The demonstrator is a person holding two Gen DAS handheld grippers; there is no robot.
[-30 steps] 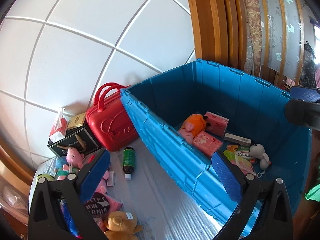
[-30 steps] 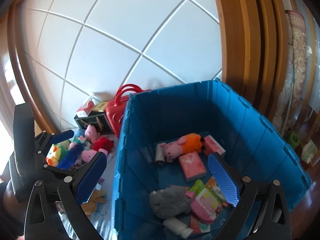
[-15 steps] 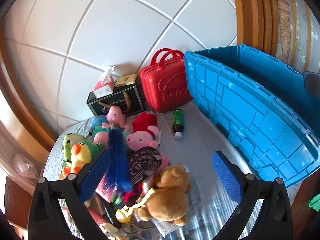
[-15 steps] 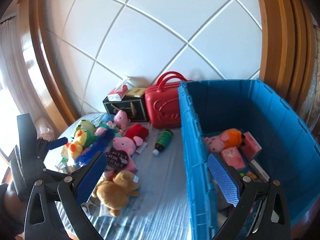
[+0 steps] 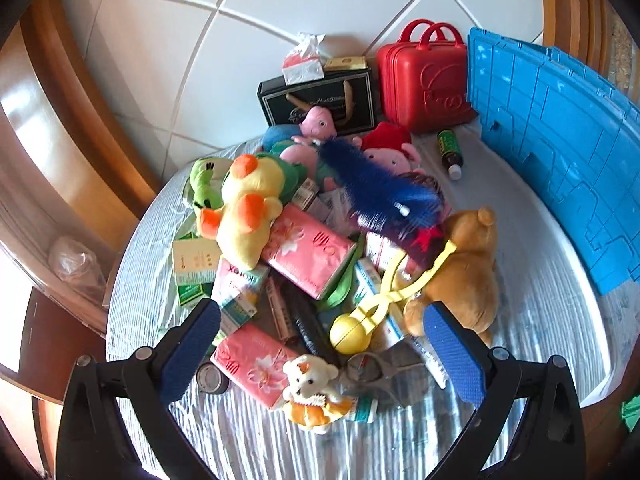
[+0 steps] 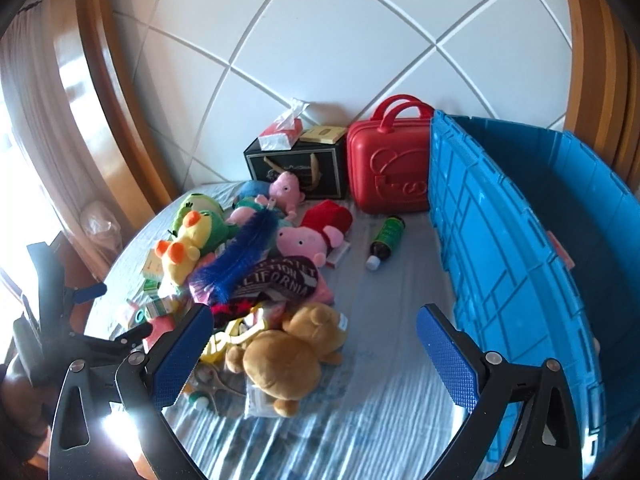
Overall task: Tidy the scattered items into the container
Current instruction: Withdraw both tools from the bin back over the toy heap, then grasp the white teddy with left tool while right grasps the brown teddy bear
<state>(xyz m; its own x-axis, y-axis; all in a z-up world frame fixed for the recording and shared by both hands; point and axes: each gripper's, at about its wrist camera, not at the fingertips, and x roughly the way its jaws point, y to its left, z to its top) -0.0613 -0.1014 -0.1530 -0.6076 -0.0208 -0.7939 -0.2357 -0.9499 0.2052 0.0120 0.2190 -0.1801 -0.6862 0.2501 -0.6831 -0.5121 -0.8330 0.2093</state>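
Observation:
A heap of items lies on the striped cloth left of the blue crate (image 5: 560,152) (image 6: 520,240). It holds a brown teddy (image 5: 464,276) (image 6: 288,356), a yellow duck plush (image 5: 244,216) (image 6: 180,252), a blue brush (image 5: 376,184) (image 6: 240,256), pink tissue packs (image 5: 308,252), a yellow ball toy (image 5: 352,332), a small white bear (image 5: 308,384) and pink pig plushes (image 6: 300,240). My left gripper (image 5: 320,352) is open and empty, low over the near part of the heap. My right gripper (image 6: 312,352) is open and empty, above the teddy.
A red toy suitcase (image 5: 420,76) (image 6: 388,172) and a black gift box (image 5: 320,96) (image 6: 296,168) with a tissue pack stand against the tiled wall. A dark green bottle (image 5: 450,152) (image 6: 386,240) lies between heap and crate. My left gripper's body shows at the right wrist view's left edge (image 6: 52,312).
Both grippers swung left, away from the crate's inside toward the heap. The left one dropped closer over the items. Both stayed open.

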